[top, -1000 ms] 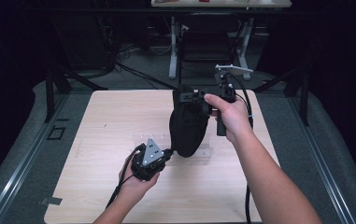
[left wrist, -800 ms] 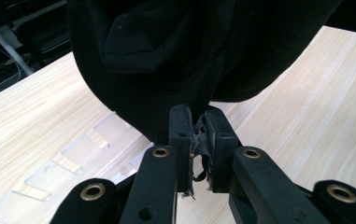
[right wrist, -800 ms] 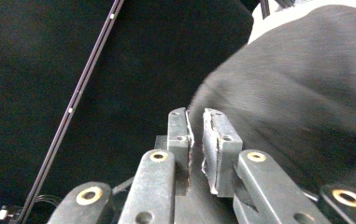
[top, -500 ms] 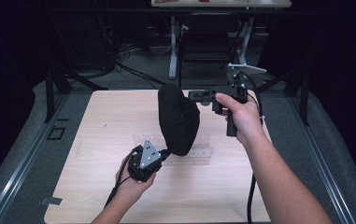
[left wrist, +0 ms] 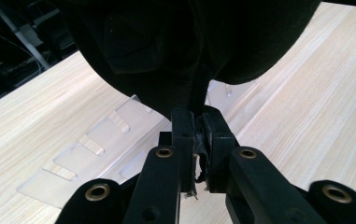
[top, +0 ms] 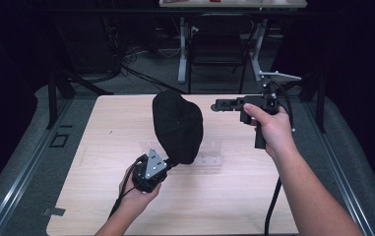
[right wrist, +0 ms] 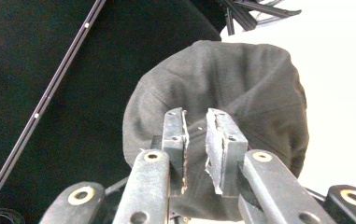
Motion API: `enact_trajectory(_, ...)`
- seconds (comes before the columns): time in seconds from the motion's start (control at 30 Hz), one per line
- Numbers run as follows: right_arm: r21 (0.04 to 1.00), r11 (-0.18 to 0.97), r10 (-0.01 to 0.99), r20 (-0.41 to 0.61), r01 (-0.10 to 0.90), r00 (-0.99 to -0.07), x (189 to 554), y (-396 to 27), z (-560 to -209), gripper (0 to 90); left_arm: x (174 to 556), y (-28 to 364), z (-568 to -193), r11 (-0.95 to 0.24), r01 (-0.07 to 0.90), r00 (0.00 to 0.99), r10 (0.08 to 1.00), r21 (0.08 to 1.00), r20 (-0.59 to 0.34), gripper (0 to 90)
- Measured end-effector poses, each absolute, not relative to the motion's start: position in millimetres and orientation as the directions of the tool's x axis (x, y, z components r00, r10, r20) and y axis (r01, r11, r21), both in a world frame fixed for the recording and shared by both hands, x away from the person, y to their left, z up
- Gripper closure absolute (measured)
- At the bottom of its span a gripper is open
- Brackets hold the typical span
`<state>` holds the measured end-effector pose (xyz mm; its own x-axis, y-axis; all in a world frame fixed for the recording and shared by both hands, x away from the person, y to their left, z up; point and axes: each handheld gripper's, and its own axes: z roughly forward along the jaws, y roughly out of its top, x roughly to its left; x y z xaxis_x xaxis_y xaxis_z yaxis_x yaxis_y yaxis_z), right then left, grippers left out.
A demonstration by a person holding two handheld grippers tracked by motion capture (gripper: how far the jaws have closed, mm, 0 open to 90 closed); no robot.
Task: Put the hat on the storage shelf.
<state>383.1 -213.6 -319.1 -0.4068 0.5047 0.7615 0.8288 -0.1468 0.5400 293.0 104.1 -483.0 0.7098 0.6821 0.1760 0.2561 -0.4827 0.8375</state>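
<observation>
While the black cloth cap [top: 177,125] stands up off the tabletop [top: 101,132] like a soft dome, its lower edge is caught in the left gripper [top: 163,164], whose jaws are shut tight on a fold of the fabric; the left gripper view shows the cloth [left wrist: 185,51] bunching out above the two pressed pads. It hangs over the middle of the tabletop, a little toward the far edge, just above a clear plastic strip [top: 209,156] lying flat on the wood.

A second ago the right gripper [top: 219,104] was right up against the cap's upper part, and the cap leaned toward that hand. Now it has drawn off to the right and sits apart from the cloth. Its jaws have just been opening, and the right gripper view shows them [right wrist: 196,135] parted with nothing between, the grey-black cloth [right wrist: 241,79] lying beyond them. The cap has swung more upright and further left, borne by the left hand [top: 136,194] alone.

I'd judge the right side has let go after tugging or shaping the cap, so whatever comes next, be it a fresh grip elsewhere on the brim or setting it down, now rests on the left hold keeping firm
</observation>
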Motion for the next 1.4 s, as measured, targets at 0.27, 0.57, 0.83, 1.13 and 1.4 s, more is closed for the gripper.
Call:
enact_trajectory(0.27,0.556,-0.140,0.538,0.737,0.819,-0.409,375.1,-226.8,-322.4,77.1,294.0,110.3,-488.6,-0.490,0.269,0.707,0.685,0.829,0.175,85.9)
enact_trajectory(0.57,0.586,-0.142,0.568,0.708,0.798,-0.420,366.4,-238.8,-319.3,76.4,296.5,119.5,-506.0,-0.469,0.316,0.690,0.711,0.825,0.139,85.6)
enact_trajectory(0.83,0.596,-0.152,0.586,0.697,0.788,-0.414,359.2,-247.8,-322.3,73.6,294.0,127.4,-513.9,-0.438,0.337,0.678,0.727,0.833,0.108,85.0)
enact_trajectory(1.13,0.639,-0.126,0.655,0.628,0.759,-0.420,347.6,-251.3,-325.2,71.0,287.5,142.8,-510.8,-0.366,0.355,0.666,0.745,0.861,0.042,75.2)
enact_trajectory(1.4,0.653,-0.113,0.695,0.590,0.748,-0.410,339.3,-255.7,-333.8,70.2,280.1,166.6,-512.0,-0.315,0.391,0.639,0.769,0.865,-0.009,61.7)
